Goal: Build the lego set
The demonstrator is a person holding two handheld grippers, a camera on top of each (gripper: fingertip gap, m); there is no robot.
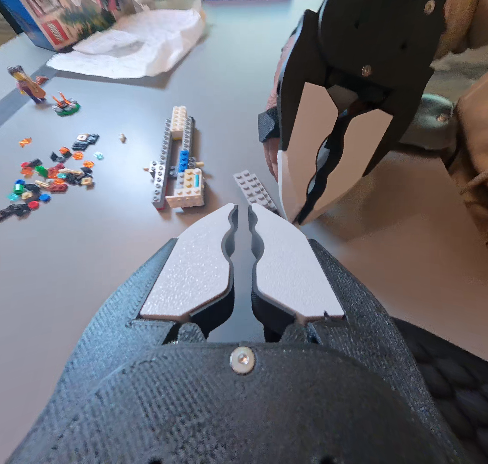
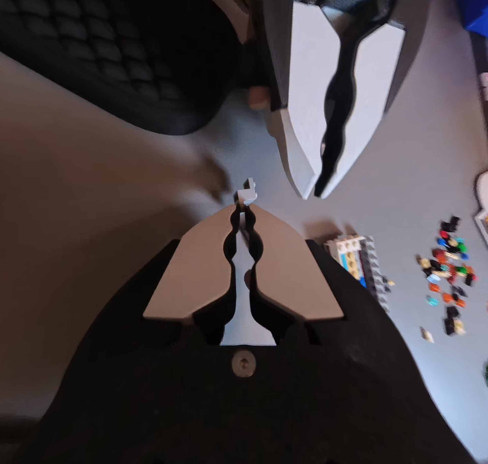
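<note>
A partly built lego frame [image 1: 179, 166] of long grey beams with white, tan and blue bricks lies on the grey table [image 1: 132, 253]; it also shows in the right wrist view [image 2: 353, 255]. A flat grey studded plate [image 1: 253, 189] lies just right of it. My left gripper [image 1: 243, 208] is shut and empty, its tips just before the plate. My right gripper [image 2: 243, 208] is shut on a small grey lego piece [image 2: 247, 193] at its tips. In the left wrist view the right gripper [image 1: 298, 221] points down beside the plate. The left gripper [image 2: 314, 195] hangs close ahead in the right wrist view.
A pile of small coloured loose pieces [image 1: 50, 176] lies left of the frame, also visible in the right wrist view [image 2: 449, 266]. A minifigure [image 1: 29, 84] and a small campfire build [image 1: 66, 105] stand far left. The set box [image 1: 52, 10] and a white paper bag [image 1: 137, 44] sit at the back.
</note>
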